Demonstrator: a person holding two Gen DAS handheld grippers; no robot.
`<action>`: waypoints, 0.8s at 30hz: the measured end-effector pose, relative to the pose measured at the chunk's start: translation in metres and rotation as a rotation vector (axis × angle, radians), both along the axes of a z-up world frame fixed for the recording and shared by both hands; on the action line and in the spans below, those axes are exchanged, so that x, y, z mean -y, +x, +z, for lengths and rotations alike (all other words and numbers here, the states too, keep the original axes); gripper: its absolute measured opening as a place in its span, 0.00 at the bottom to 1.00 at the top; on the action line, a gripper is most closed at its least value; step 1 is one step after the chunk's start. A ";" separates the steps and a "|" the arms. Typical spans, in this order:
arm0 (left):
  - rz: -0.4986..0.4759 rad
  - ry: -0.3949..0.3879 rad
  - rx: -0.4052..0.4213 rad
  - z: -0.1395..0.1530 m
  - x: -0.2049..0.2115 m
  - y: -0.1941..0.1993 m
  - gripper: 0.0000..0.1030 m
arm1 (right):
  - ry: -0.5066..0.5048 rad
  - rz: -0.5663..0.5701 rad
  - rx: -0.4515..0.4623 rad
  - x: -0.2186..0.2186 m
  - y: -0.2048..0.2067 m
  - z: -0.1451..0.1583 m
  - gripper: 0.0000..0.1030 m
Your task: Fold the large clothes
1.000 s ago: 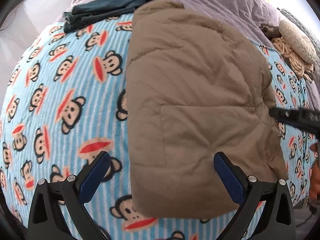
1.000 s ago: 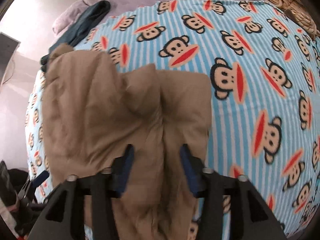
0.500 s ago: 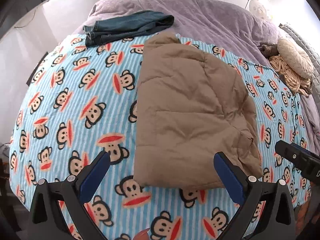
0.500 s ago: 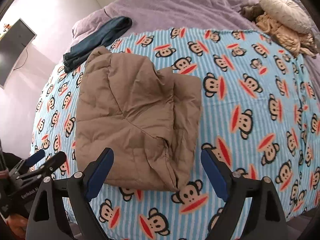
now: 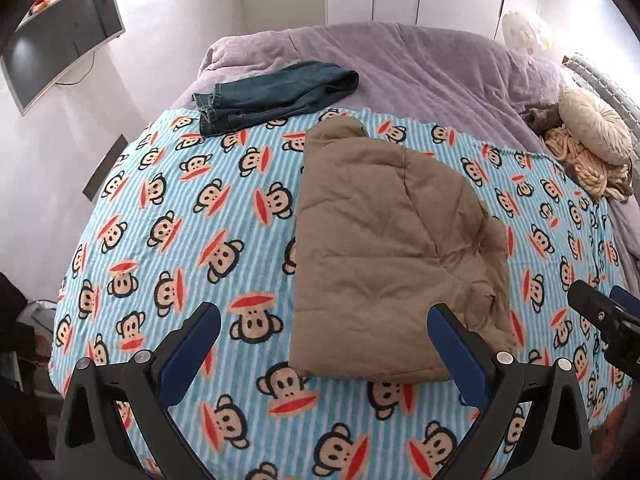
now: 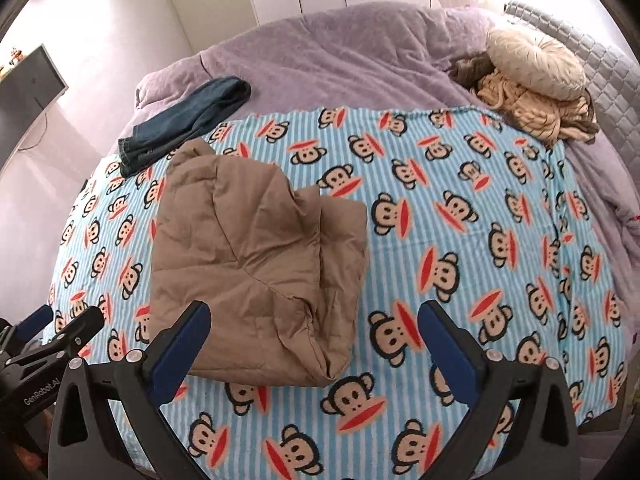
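Now one folded brown jacket (image 5: 384,256) lies, seemingly untouched, below two wide-spread empty grippers, left gripper (image 5: 324,350) and right gripper (image 6: 314,344)

You have one bed (image 5: 420,60), and on it one tan jacket (image 5: 384,248), folded, near the centre of the left wrist view. One pair of jeans (image 5: 276,96) lies at 11 o'clock from the jacket. You can count one monkey blanket (image 5: 180,220) under the jacket and one purple duvet (image 5: 440,72) beyond it at 12 o'clock. At 2 o'clock sits one round cushion (image 5: 596,124) on one knitted heap (image 5: 584,164). You hold two tongs: the left tongs (image 5: 324,354) and the right tongs (image 6: 314,346), each with two fingers. One screen (image 5: 60,44) hangs at 10 o'clock.
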State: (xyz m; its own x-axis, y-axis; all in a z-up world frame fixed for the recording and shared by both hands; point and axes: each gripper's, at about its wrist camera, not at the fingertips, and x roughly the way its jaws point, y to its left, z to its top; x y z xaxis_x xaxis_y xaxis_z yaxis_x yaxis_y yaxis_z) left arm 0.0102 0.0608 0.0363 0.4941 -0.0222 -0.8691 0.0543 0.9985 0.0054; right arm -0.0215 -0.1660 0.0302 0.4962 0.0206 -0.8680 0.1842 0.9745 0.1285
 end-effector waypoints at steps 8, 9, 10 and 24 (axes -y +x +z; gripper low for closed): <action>-0.008 0.011 0.006 0.007 -0.002 -0.003 1.00 | -0.023 -0.004 0.015 -0.001 -0.003 0.010 1.00; -0.006 0.012 0.005 0.007 -0.003 -0.003 1.00 | -0.026 -0.002 0.014 -0.001 -0.003 0.009 1.00; -0.004 0.013 0.004 0.007 -0.004 -0.002 1.00 | -0.027 0.001 0.013 -0.001 -0.003 0.009 1.00; 0.001 0.029 0.009 0.010 -0.005 -0.006 1.00 | -0.027 -0.003 0.012 -0.003 -0.007 0.012 1.00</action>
State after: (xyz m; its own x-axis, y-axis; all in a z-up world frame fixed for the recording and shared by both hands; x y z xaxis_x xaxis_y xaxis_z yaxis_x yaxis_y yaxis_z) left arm 0.0042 0.0660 0.0461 0.5019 0.0033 -0.8649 0.0530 0.9980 0.0346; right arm -0.0288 -0.1634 0.0423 0.5065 -0.0042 -0.8622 0.1853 0.9772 0.1040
